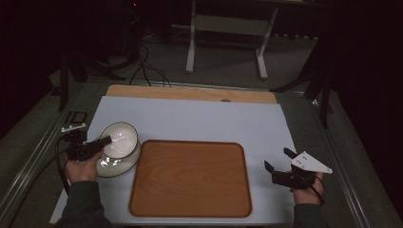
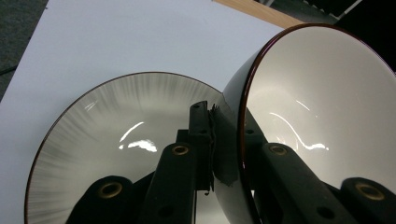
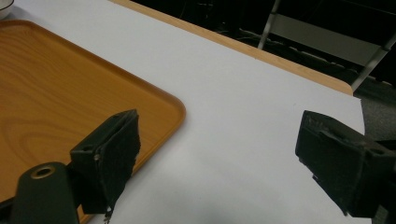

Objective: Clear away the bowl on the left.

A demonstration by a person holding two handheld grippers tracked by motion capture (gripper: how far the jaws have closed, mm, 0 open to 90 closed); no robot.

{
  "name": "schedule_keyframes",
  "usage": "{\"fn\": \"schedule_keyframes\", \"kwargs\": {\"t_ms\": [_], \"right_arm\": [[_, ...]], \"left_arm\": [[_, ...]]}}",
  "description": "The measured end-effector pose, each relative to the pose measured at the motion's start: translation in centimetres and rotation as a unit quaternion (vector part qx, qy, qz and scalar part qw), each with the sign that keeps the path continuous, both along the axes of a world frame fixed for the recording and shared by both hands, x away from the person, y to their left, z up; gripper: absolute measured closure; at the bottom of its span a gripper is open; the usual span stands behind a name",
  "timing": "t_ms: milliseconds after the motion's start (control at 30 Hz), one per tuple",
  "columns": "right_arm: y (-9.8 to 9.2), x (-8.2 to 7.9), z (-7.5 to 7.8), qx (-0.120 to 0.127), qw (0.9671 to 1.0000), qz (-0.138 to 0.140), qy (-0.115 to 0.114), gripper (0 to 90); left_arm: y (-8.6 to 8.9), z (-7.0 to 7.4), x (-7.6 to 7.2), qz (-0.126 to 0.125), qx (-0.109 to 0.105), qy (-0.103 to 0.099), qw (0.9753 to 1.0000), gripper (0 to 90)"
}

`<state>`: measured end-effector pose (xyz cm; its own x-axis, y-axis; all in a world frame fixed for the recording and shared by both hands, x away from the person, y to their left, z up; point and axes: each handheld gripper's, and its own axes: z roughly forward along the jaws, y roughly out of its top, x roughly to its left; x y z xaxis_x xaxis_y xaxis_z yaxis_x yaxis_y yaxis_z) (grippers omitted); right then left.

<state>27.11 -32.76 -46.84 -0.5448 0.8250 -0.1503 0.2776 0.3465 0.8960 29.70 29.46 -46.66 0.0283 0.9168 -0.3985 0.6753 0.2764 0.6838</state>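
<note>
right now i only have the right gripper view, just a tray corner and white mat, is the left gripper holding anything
Observer: Yes. The left gripper is shut on the rim of a tilted bowl, one jaw inside it and one outside.
Operator: is it a single bowl
Observer: No. In the left gripper view a second bowl with grey streaks sits beneath the tilted one.
Operator: are they on the tray yet
Observer: No. In the high view both bowls are on the white mat, just left of the wooden tray.
Operator: anything on the tray
Observer: In the high view its whole surface is bare wood.
</note>
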Motion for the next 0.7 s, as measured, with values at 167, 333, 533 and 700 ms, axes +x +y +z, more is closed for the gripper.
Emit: {"fn": "schedule_keyframes", "kwargs": {"t_ms": [167,333,533,700], "right_arm": [[0.0,0.0,0.0,0.0,1.0,0.0,0.001,13.6],[0.0,0.0,0.0,-0.001,1.0,0.0,0.001,13.6],[0.0,0.0,0.0,-0.001,1.0,0.0,0.001,13.6],[0.0,0.0,0.0,-0.001,1.0,0.0,0.001,13.6]], "left_arm": [[-0.4,0.2,0.1,-0.005,-0.001,-0.003,1.0,82.1],[-1.0,0.3,0.2,-0.013,0.002,-0.005,0.9999,82.1],[-1.7,0.4,0.3,-0.021,0.003,-0.007,0.9997,82.0],[-2.2,0.5,0.3,-0.029,0.005,-0.007,0.9995,82.0]]}}
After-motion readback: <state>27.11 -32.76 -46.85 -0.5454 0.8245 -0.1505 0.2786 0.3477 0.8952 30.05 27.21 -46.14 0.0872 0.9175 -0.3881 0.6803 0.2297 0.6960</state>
